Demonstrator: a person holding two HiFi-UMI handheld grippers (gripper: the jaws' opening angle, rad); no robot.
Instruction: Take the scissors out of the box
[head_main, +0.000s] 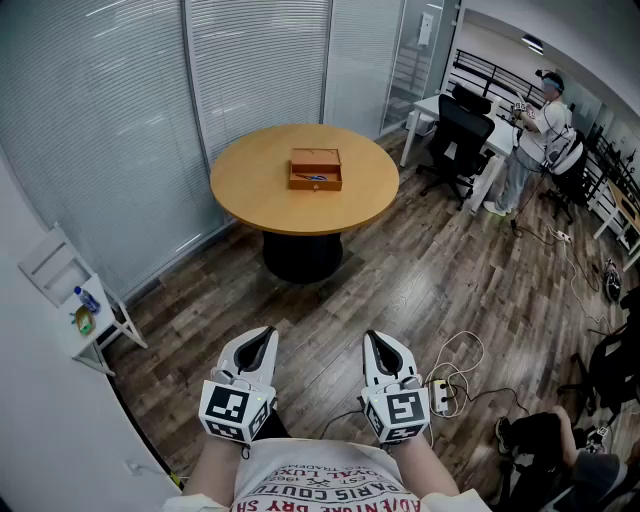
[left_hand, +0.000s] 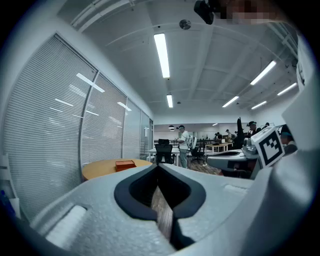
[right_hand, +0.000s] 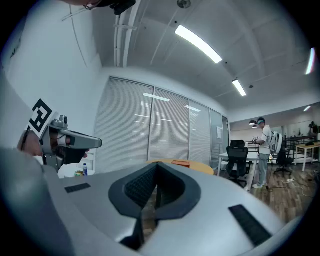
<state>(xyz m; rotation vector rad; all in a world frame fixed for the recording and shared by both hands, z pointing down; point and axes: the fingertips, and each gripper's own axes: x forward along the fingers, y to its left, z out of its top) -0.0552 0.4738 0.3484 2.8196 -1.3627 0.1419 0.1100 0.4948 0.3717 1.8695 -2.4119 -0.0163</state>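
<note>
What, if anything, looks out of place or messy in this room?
Nothing looks spilled or broken. The open box sits squarely on the table. The only untidy bit is a loose cable tangle on the floor near the right gripper.

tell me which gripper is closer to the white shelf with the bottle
Left. The left gripper is on the side of the white shelf, not touching; the right gripper is beyond the left one, farther off.

Bare floor (head_main: 330, 310) up to rnd table (head_main: 250, 195); top free all round box (head_main: 315, 169); cables (head_main: 441, 393) on floor at R.
</note>
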